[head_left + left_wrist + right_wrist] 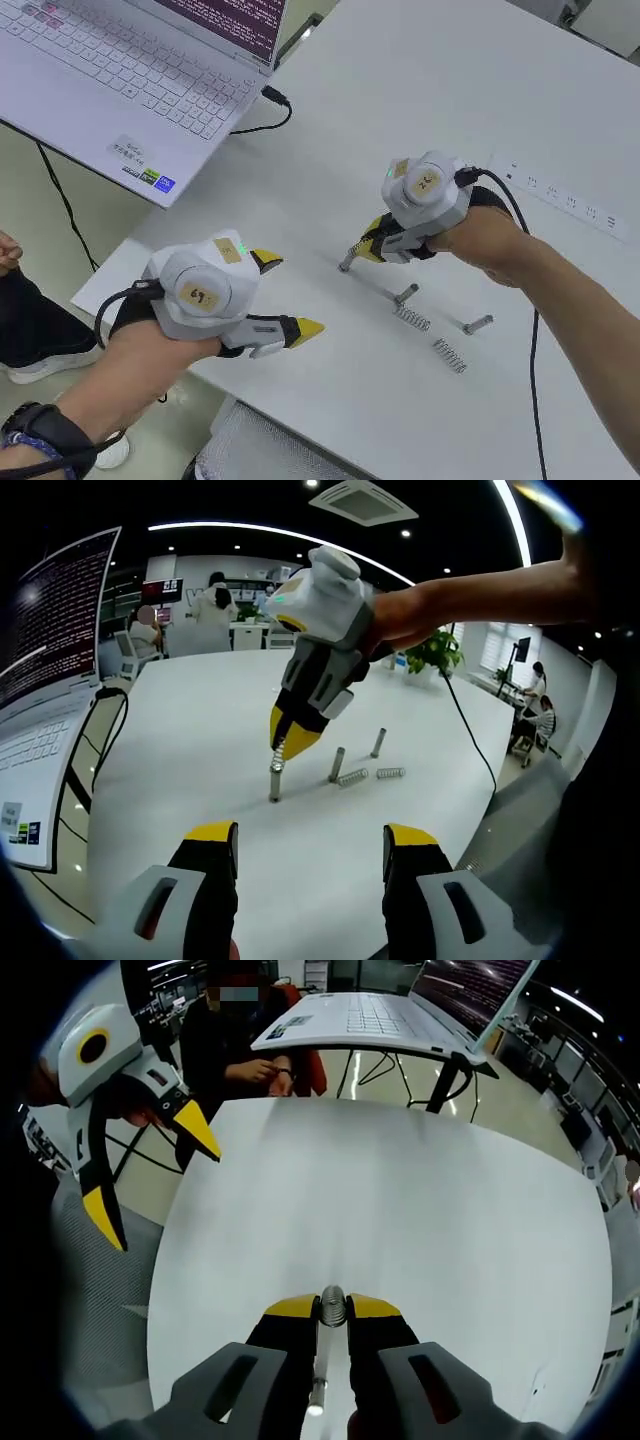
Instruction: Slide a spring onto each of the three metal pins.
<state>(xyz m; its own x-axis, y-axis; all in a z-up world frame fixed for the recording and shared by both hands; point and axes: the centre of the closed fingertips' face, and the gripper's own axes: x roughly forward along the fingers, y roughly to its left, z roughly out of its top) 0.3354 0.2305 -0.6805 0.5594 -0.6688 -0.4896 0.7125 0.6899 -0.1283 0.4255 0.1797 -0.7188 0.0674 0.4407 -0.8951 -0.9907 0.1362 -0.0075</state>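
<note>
I've got my left gripper [290, 295] low and close in, jaws spread wide and the yellow tips well apart, with my left forearm [120, 390] coming in from the lower left. My right gripper [368, 250] is out ahead of it, pitched nose-down, jaws pinched nearly together on a spring [333, 1302]. My right forearm [570, 310] reaches in from the right. The two grippers are well apart.

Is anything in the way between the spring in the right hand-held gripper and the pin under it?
Nothing visible. The right hand-held gripper holds the spring right at the top of the upright pin. The other two pins and the loose springs sit off to one side.
</note>
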